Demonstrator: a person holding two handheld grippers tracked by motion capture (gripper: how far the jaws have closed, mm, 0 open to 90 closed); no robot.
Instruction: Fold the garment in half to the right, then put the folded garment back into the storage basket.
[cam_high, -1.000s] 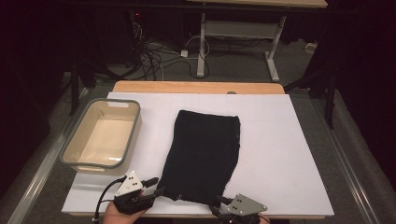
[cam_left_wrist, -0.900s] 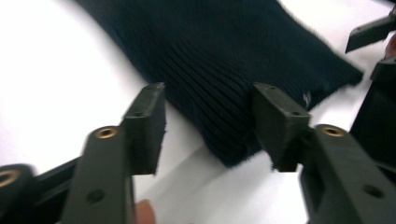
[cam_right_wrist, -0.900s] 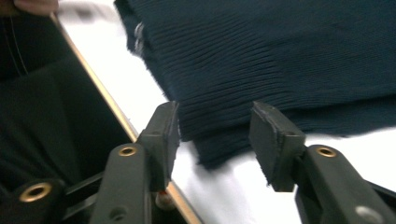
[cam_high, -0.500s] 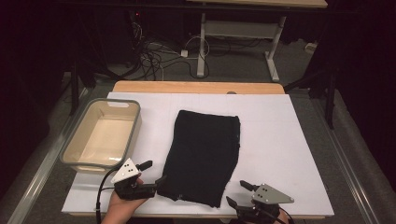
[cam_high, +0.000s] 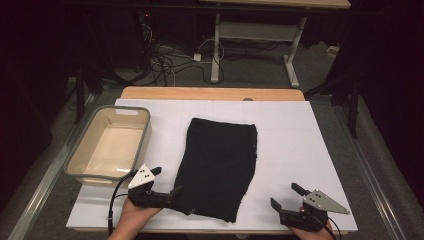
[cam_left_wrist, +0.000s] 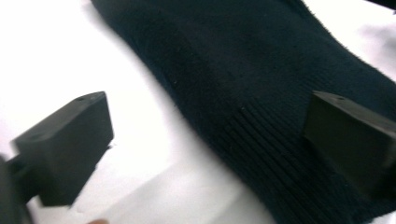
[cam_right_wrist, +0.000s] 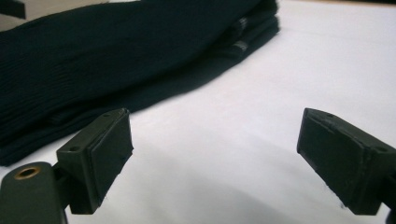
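Note:
A folded black knit garment (cam_high: 220, 167) lies flat in the middle of the white table (cam_high: 300, 145). My left gripper (cam_high: 166, 181) sits at the garment's near left corner. Its jaws have just been opening and stand wide, one over the ribbed cloth (cam_left_wrist: 243, 93), neither pressing on it. My right gripper (cam_high: 286, 196) rests near the front edge, well to the right of the garment. Its jaws have also just been opening, with bare table between the fingers (cam_right_wrist: 100, 154) and the garment (cam_right_wrist: 116, 56) off to their left.
A beige tub with a grey rim (cam_high: 145, 135) stands empty at the left of the table. A wooden strip (cam_high: 210, 93) runs along the far edge. Beyond it are cables and desk legs on the floor.
Both grippers have let go of the garment's near edge and opened. The right gripper has slid right, away from the cloth. The left one has shifted slightly left.

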